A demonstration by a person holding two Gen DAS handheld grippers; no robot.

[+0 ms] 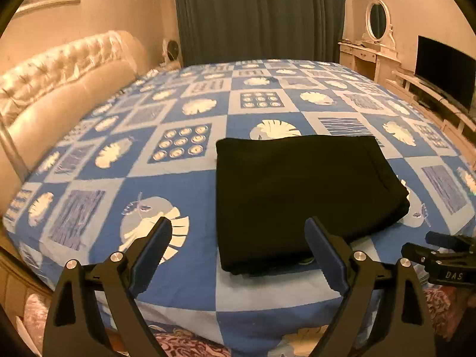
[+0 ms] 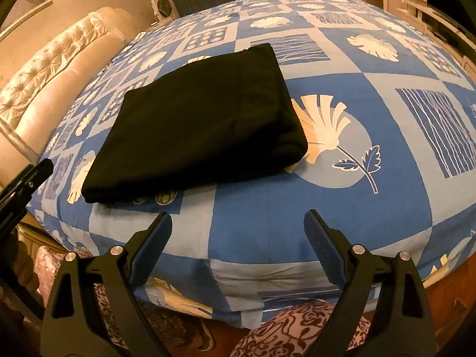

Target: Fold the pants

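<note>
Lying as a compact black rectangle on the bed (image 1: 184,267), the pants (image 1: 297,196) look already folded: several layers are stacked, the edges are fairly square, and no leg or waistband trails loose. They sit near the bed's front edge, on the patterned blue sheet, with the large fan-shaped flower print (image 2: 324,131) just beside their right edge and partly tucked under it.

The left gripper (image 1: 238,250) hangs off the front edge of the pants with its fingers spread wide and nothing between them; its right finger stands in front of the pants' near corner in that view, but whether it touches the cloth cannot be told. The right gripper (image 2: 238,238) hovers over bare sheet, nearer the viewer than the pants and apart from them, fingers likewise spread and empty.

Judging from this, the folding itself is at or very near its end, and both grippers appear clear of the bundle. What remains, if anything, is small: the near right corner of the pants looks slightly rounded and puffed, so a light press or a tug to square it might be wanted. Any such touch should be gentle, since dragging the top layer could shear the stack apart.
</note>
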